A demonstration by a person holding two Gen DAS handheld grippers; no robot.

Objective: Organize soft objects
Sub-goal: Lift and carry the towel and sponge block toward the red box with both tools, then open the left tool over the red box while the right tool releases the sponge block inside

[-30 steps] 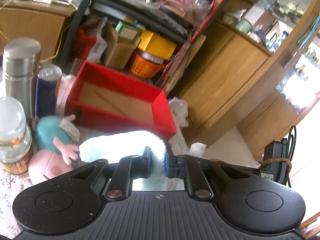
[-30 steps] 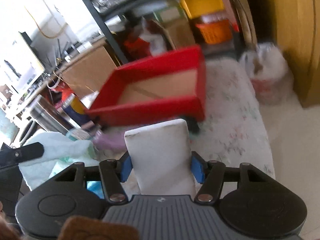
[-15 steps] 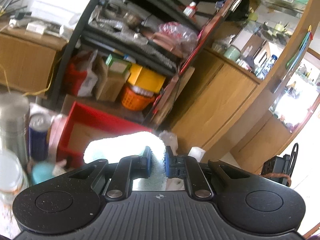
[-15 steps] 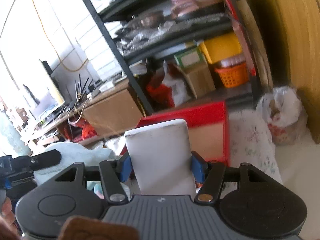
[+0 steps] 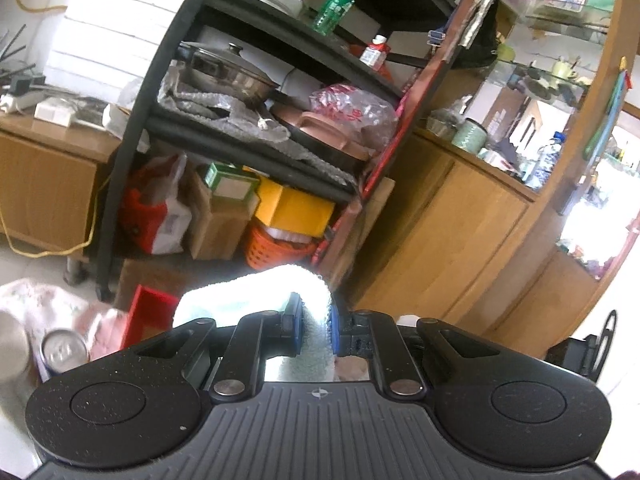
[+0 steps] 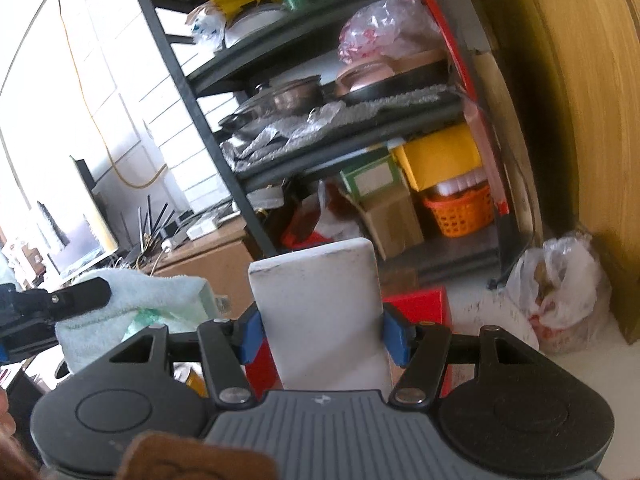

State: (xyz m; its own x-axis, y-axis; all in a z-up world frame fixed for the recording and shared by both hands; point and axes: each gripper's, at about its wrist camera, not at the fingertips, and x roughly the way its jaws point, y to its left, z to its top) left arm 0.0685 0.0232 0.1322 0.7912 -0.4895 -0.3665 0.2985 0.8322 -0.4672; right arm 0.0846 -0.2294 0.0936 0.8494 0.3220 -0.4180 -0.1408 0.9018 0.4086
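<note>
The left gripper (image 5: 314, 330) pinched a pale mint towel (image 5: 256, 296) between its blue pads (image 5: 294, 320), the cloth folding over the tips and spilling off to the left. From the right wrist view the same towel (image 6: 132, 300) hung bunched at the left edge, clamped under a black finger of the left gripper (image 6: 56, 300) (only part of it showed there).

The right gripper (image 6: 322, 332) was pressed onto a white foam block (image 6: 320, 312), its blue pads (image 6: 250, 334) squeezing both sides, and the block stood upright between them. A red box (image 6: 420, 300) sat behind and below the block, mostly hidden by it; in the left view only its corner (image 5: 150, 312) showed low on the left, near a drink can (image 5: 64, 350) and some pink fabric (image 5: 100, 328).

Both cameras faced a black metal shelf rack (image 5: 132, 160) crowded with pots, plastic bags and boxes. An orange basket (image 6: 460, 210) and a yellow box (image 6: 440, 156) sat on its lower tier. A wooden cabinet (image 5: 440, 232) stood to the right of the rack, and a white plastic bag (image 6: 560, 288) lay on the floor beside it.
</note>
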